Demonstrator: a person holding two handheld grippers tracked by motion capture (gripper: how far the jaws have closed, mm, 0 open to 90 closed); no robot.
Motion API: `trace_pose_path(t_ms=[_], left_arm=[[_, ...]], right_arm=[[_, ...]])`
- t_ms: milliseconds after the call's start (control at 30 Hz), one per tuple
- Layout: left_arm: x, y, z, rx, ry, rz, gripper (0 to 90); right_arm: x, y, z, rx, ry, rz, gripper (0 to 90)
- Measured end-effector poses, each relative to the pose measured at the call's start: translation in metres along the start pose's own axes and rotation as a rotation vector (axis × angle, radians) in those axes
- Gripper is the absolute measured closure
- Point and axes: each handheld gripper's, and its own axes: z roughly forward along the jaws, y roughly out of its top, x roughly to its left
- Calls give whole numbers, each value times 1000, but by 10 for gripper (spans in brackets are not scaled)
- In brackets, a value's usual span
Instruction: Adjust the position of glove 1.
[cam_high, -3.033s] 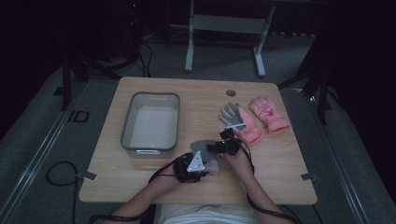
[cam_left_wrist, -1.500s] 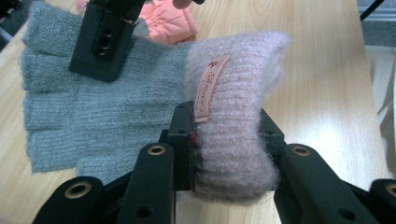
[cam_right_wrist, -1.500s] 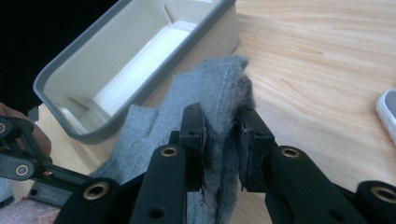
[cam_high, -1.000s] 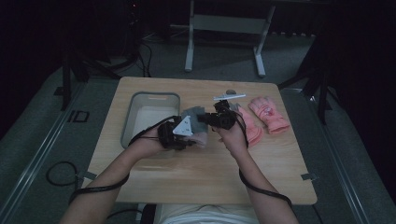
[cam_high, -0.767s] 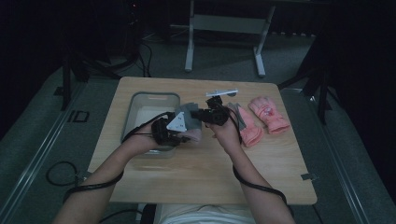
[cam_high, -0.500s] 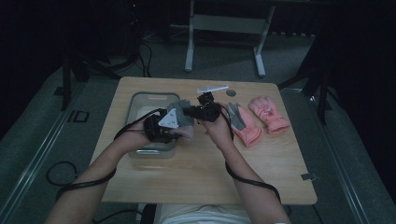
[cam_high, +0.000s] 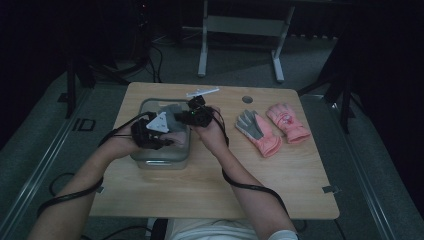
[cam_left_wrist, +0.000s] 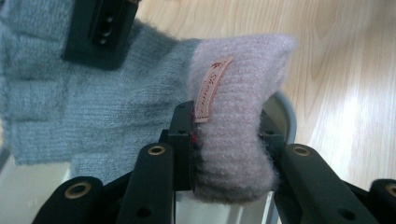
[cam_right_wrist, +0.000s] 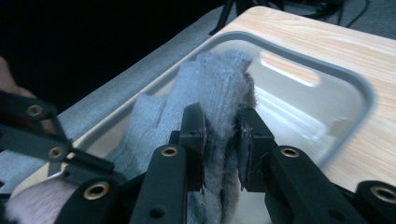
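Note:
A knitted glove (cam_high: 173, 116), grey with a pale pink cuff, hangs between both grippers over the clear plastic bin (cam_high: 145, 161) at the table's left. My left gripper (cam_high: 159, 132) is shut on the pink cuff (cam_left_wrist: 233, 154), whose small tag faces the camera in the left gripper view. My right gripper (cam_high: 193, 116) is shut on the grey finger end (cam_right_wrist: 212, 81), bunched between its jaws above the bin's rim (cam_right_wrist: 329, 70). The left gripper view also shows the right gripper's jaw (cam_left_wrist: 99, 29) on the grey knit (cam_left_wrist: 93, 112).
Two pink gloves lie side by side on the wooden table to the right, one grey palm up (cam_high: 258, 132), the other (cam_high: 287, 121) behind it. A round hole (cam_high: 246, 99) sits near the table's far edge. A metal stand is on the floor beyond.
Both grippers have carried the glove from the table's front middle, leftward and away from the person, to above the bin. Both stay shut on it.

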Motion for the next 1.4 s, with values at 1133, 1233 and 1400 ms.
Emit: trace_pose_path(t_ms=[1133,1233,1400], left_arm=[[32,-41,53,90,-62,41,672],[36,-44,61,94,-78,41,671],[40,-45,72,125,-92,45,667]], right_arm=[[-19,-9,77,125,-64,49,731],[-24,-10,79,144,-78,71,722],[-26,-10,80,158,-116,51,681]])
